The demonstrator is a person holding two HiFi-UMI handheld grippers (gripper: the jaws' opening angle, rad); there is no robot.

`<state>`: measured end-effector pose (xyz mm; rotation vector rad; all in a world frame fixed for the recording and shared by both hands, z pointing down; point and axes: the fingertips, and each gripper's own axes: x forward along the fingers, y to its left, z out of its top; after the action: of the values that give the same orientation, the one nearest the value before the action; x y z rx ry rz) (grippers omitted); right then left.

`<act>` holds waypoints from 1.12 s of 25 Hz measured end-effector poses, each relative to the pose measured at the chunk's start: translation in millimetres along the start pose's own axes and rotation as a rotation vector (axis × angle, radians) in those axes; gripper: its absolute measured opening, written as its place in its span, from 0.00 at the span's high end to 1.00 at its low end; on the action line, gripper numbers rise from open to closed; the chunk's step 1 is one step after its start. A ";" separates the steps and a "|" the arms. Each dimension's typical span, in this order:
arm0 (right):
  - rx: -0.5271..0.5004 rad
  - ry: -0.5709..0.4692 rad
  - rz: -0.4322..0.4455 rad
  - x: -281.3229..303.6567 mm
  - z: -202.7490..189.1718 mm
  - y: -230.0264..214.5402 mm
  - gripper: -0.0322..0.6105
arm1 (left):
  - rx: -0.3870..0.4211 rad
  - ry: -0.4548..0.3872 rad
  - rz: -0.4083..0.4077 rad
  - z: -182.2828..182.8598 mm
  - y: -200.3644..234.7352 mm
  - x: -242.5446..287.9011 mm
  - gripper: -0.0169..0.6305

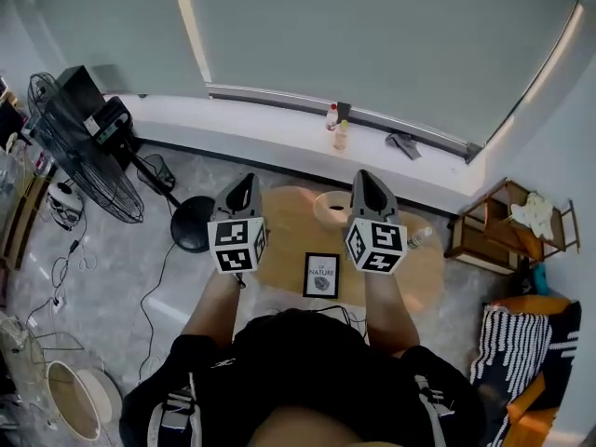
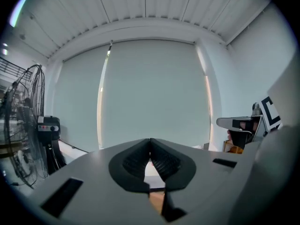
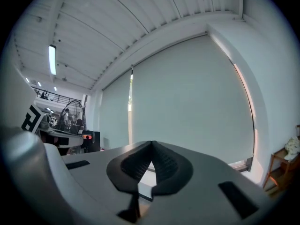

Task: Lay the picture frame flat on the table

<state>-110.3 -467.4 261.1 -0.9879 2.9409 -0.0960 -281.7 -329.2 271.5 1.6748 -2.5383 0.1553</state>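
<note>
The picture frame (image 1: 321,275), black with a white print, is on the round wooden table (image 1: 289,222) near its front edge, between my two arms. Whether it stands or lies flat I cannot tell from above. My left gripper (image 1: 244,182) is held up over the table's left part and my right gripper (image 1: 366,177) over its right part, both well above the frame. In the left gripper view my left gripper (image 2: 150,140) is shut on nothing, jaws meeting at the tip. In the right gripper view my right gripper (image 3: 151,143) is likewise shut and empty. Both gripper views face the window blind.
A beige ring-shaped object (image 1: 331,208) and a small bottle (image 1: 419,237) are on the table behind the frame. A large standing fan (image 1: 84,147) with a black base (image 1: 193,223) stands left. A wooden shelf (image 1: 507,222) is at the right. Bottles (image 1: 337,130) sit on the window ledge.
</note>
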 end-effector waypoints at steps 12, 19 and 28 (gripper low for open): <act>0.023 0.005 0.042 -3.4 -4.4 20.1 0.93 | 0.064 -0.004 -0.006 3.2 -0.6 -11.1 0.94; 0.026 0.023 0.048 -4.3 -17.8 21.8 0.93 | 0.071 0.010 -0.013 -6.2 -4.8 -9.7 0.94; 0.017 0.011 0.039 -6.2 -20.2 18.6 0.93 | 0.065 0.001 -0.013 -6.8 -6.2 -8.6 0.94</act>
<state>-117.7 -447.9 280.1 -0.9297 2.9627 -0.1250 -272.5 -322.8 277.2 1.7139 -2.5475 0.2405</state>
